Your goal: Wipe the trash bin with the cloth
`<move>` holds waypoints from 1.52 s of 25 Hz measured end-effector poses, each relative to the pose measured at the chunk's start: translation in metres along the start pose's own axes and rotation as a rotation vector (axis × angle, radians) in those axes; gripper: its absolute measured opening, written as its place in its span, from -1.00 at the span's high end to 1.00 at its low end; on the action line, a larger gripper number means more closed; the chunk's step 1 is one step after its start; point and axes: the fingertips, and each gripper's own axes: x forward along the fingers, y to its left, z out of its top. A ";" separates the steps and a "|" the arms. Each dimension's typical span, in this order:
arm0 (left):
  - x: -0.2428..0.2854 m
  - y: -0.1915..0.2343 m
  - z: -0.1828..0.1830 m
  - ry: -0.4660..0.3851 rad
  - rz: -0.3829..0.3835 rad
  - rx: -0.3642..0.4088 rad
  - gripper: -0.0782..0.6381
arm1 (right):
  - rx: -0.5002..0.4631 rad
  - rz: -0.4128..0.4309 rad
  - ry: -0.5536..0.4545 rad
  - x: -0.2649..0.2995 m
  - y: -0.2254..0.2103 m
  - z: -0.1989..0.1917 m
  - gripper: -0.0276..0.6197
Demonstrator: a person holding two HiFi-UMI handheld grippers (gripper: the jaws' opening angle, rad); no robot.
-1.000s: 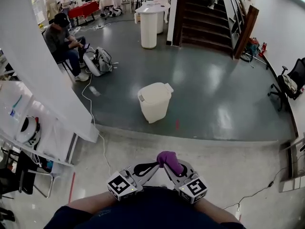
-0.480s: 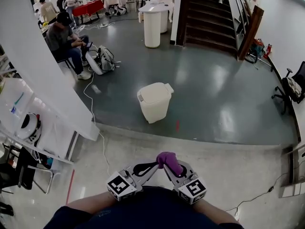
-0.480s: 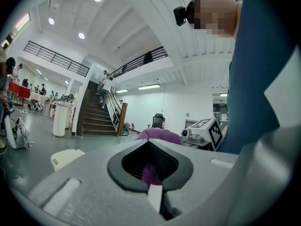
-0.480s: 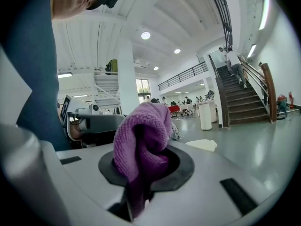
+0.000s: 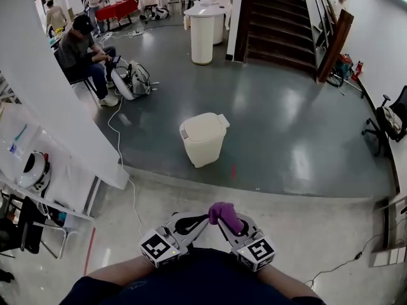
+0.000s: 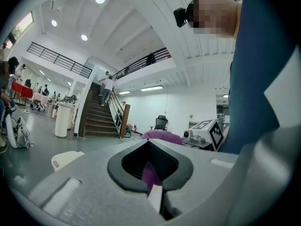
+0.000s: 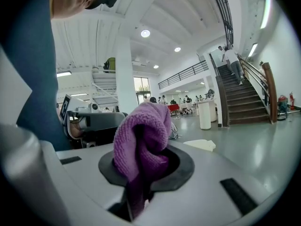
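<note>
A cream trash bin with its lid down stands on the dark floor, well ahead of me; it also shows small in both gripper views, trash bin and trash bin. Both grippers are held close to my body, tips nearly together. My right gripper is shut on a purple cloth, which bunches up out of its jaws as cloth. My left gripper is shut with nothing in it, its tip right beside the cloth.
A white column and a shelf stand at my left, and a white cable runs along the floor. A seated person, bags, a round white stand, stairs and an office chair lie beyond.
Both grippers and the cloth keep the same pose. The head view has shifted slightly, so the bin sits a little further left and lower.
</note>
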 end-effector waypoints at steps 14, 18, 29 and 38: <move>0.036 0.184 0.029 -0.026 -0.097 -0.022 0.79 | 0.006 -0.128 0.028 0.152 -0.080 0.033 0.69; 0.039 0.236 0.039 -0.029 -0.127 -0.036 0.79 | 0.011 -0.163 0.033 0.200 -0.098 0.049 0.69; 0.063 0.316 0.048 -0.026 -0.103 -0.060 0.79 | 0.007 -0.141 0.042 0.268 -0.136 0.068 0.69; 0.103 0.332 0.040 -0.006 0.002 -0.073 0.79 | 0.024 -0.029 0.064 0.280 -0.182 0.062 0.69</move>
